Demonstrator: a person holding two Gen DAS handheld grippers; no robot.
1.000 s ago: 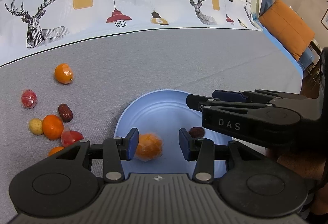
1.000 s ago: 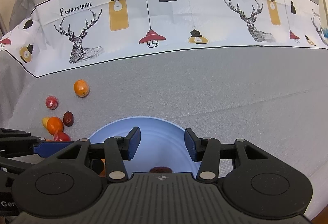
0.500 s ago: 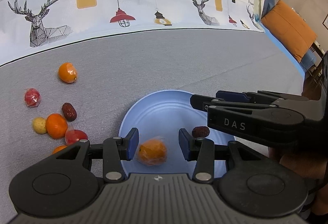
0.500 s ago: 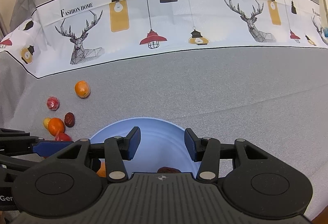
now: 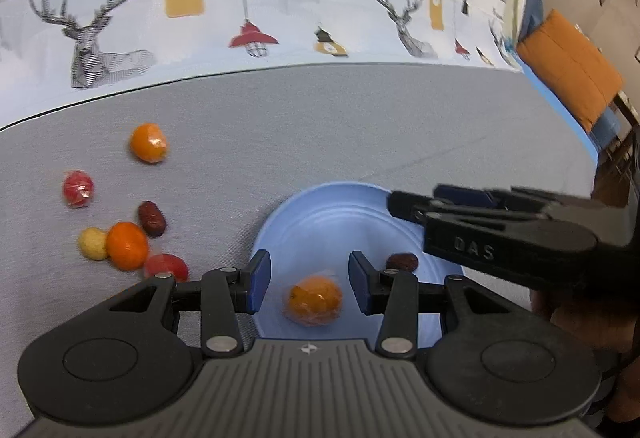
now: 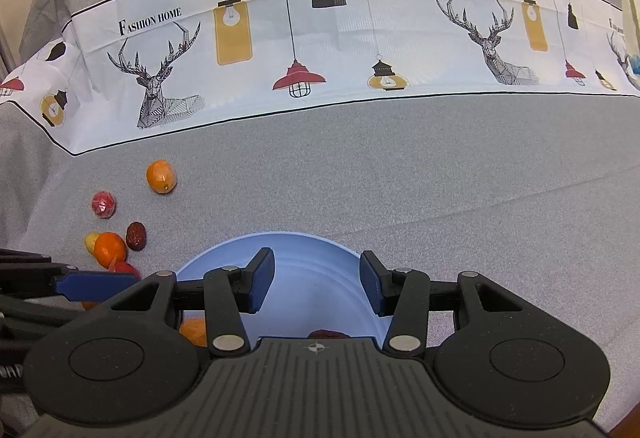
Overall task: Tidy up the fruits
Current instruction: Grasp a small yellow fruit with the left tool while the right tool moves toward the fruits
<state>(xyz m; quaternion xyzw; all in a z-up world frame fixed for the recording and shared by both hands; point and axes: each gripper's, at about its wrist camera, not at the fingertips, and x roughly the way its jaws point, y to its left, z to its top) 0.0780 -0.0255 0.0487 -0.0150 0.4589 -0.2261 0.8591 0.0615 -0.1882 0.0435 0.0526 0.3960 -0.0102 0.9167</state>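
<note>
A pale blue plate (image 5: 320, 213) sits flat on the grey cloth, and two pieces are already on it: a plastic-wrapped orange (image 5: 314, 300) near the front edge and a dark red date (image 5: 402, 262) just to its right, the two apart from each other. Off to the plate's left the loose fruit lies scattered on the cloth. Farthest back, a lone wrapped orange (image 5: 148, 142). Nearer, a red wrapped fruit (image 5: 78, 189) on its own. Then a tight cluster: a dark date (image 5: 151, 218), a bright orange (image 5: 127, 245) touching a small yellow fruit (image 5: 91, 244), and a red fruit (image 5: 166, 267) at the front, closest to the plate's rim.
</note>
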